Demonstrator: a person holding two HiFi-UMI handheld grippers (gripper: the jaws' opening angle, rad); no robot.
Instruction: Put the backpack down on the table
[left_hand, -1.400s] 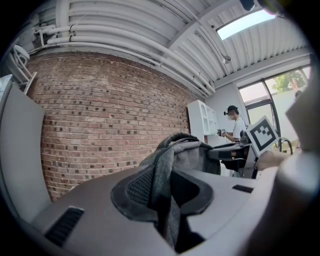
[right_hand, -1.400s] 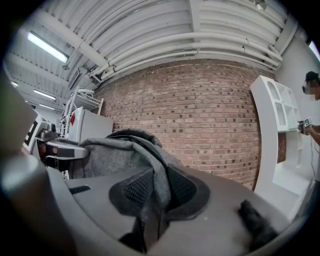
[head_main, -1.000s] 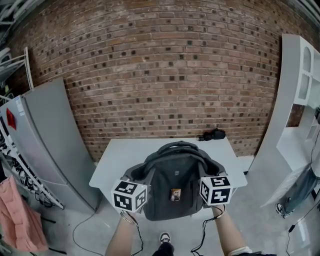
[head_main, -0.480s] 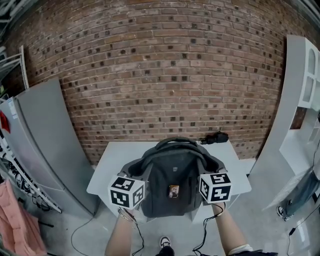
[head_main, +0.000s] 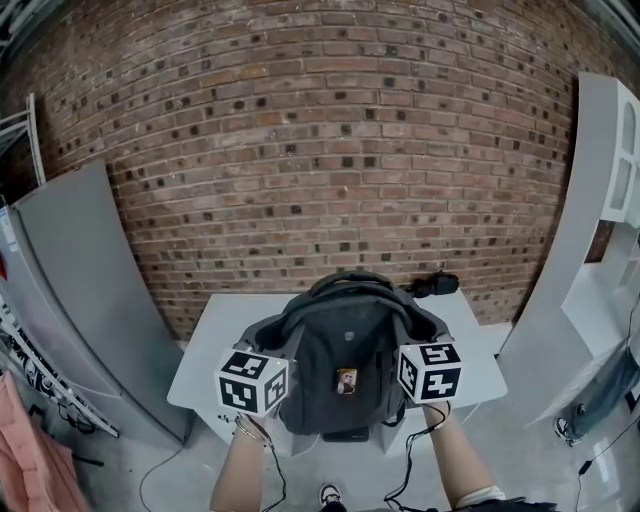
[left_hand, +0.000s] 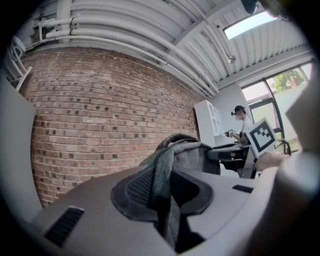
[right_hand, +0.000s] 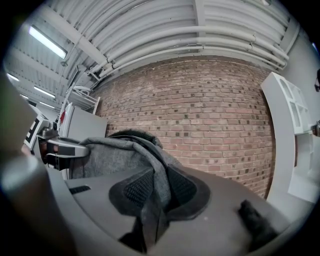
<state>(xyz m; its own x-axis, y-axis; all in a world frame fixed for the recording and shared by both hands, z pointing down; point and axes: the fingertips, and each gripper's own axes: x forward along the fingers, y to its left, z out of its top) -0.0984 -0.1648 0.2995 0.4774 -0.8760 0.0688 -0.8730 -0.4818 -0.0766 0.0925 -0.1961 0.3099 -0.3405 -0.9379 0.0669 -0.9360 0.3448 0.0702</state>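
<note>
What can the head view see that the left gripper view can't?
Only the head view: the white table and a black thing at its far edge. Only the left gripper view: ceiling pipes, a person far off, and, close up, the left gripper pinching the backpack. Both: the backpack and the brick wall.
</note>
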